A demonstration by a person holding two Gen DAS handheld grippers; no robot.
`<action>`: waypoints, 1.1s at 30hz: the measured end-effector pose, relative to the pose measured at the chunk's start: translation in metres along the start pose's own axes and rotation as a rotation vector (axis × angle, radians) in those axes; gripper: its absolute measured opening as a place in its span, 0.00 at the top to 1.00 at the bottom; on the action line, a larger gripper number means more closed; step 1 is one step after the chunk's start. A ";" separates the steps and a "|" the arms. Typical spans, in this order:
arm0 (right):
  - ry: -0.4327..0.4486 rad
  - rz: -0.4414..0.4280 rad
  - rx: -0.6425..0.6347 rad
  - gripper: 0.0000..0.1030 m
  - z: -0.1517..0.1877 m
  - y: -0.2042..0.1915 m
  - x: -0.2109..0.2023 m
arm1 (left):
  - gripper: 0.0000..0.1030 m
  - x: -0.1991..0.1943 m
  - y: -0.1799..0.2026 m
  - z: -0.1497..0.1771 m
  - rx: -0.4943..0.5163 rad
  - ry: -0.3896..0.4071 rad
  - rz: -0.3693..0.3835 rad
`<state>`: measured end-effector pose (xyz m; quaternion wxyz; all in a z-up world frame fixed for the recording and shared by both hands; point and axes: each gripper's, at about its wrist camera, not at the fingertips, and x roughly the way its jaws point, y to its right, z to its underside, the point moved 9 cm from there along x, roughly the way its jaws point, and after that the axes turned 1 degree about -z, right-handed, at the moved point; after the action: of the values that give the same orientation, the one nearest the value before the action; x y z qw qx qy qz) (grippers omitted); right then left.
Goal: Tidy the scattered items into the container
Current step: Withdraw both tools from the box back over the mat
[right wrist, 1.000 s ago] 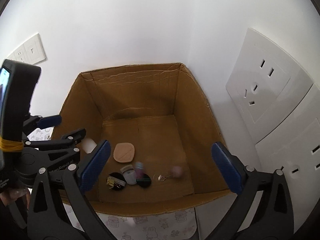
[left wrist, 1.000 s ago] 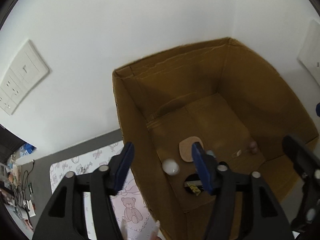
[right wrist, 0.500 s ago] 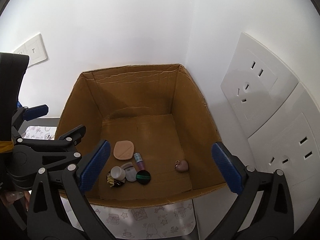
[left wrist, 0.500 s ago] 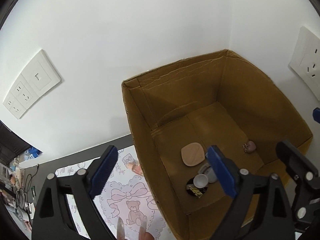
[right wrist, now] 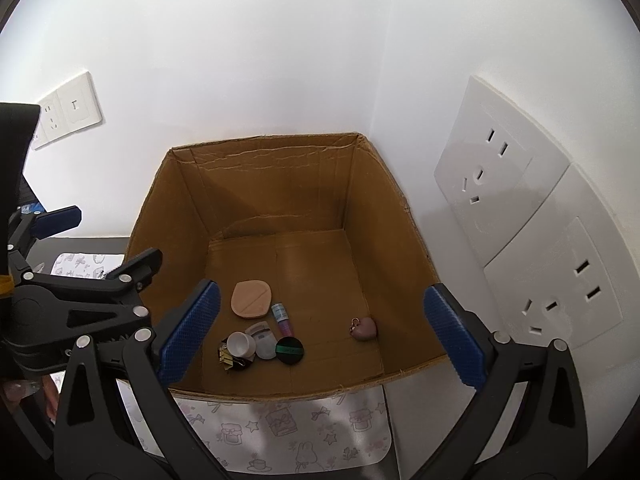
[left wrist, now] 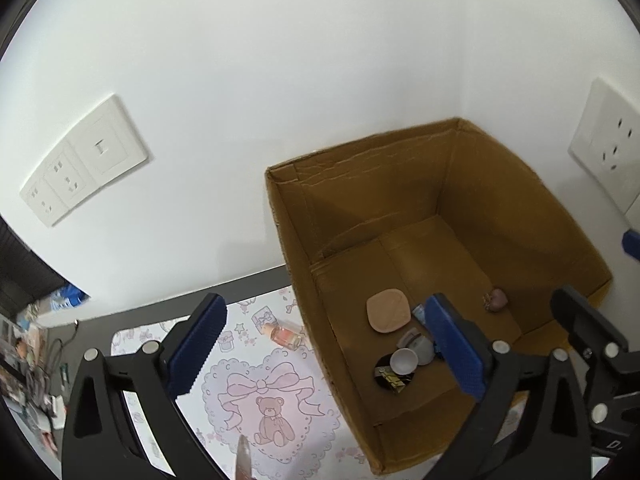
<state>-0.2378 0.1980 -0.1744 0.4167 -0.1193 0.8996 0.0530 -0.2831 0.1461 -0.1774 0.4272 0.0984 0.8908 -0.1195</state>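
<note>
Open-topped box (right wrist: 384, 216), walls (right wrist: 240, 40) behind

Brown cardboard box (right wrist: 384, 208). Peach puff (right wrist: 251, 299). Dusty-pink heart charm (right wrist: 363, 328). White small cup (right wrist: 240, 344). Black compact (right wrist: 289, 351) with green band. Pink bottle (left wrist: 285, 333) on white mat (left wrist: 264, 400), pink bear-and-bow print. Blue textured pads on black fingers (right wrist: 188, 336). White walls (right wrist: 240, 40), white sockets (right wrist: 500, 176).

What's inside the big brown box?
In the cardboard box: a peach sponge, white cup, pink heart, small tube, black compact. Things beneath the cup are partly hidden.
</note>
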 end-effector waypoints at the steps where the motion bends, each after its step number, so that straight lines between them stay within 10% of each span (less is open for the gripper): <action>1: 0.002 -0.001 0.000 0.00 0.000 -0.001 -0.002 | 0.04 -0.004 -0.004 -0.001 -0.013 0.011 0.002; 33: 0.084 -0.147 -0.145 0.00 -0.001 -0.173 -0.059 | 0.04 -0.066 -0.218 0.080 -0.246 0.003 -0.166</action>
<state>-0.1564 0.0408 -0.1280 0.3717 -0.2166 0.8990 0.0822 -0.2439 -0.0903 -0.1458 0.4235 -0.0285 0.9044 -0.0442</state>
